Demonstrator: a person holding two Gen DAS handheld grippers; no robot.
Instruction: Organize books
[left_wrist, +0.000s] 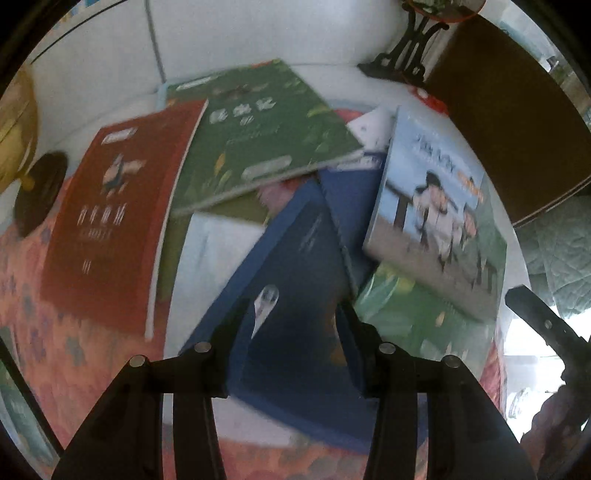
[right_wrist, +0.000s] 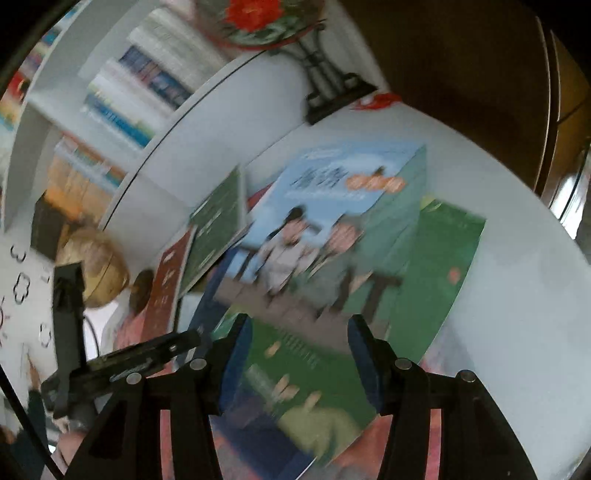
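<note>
Early in the tidying: books lie scattered and overlapping on the white table (left_wrist: 110, 74), none squared into a stack yet. Left gripper (left_wrist: 295, 314) hovering over the dark blue book (left_wrist: 295, 258) near the table's front edge, jaws partly open, astride it but apparently not pressing. Right gripper (right_wrist: 299, 328) above the light blue picture book (right_wrist: 332, 206) and the green book (right_wrist: 436, 273) beneath it, jaws apart, nothing held. Red book (left_wrist: 110, 206) and green leaf-cover book (left_wrist: 266, 133) further left. Next: lower onto one cover's edge, close, then slide it onto a neighbour. Frames blurred.
</note>
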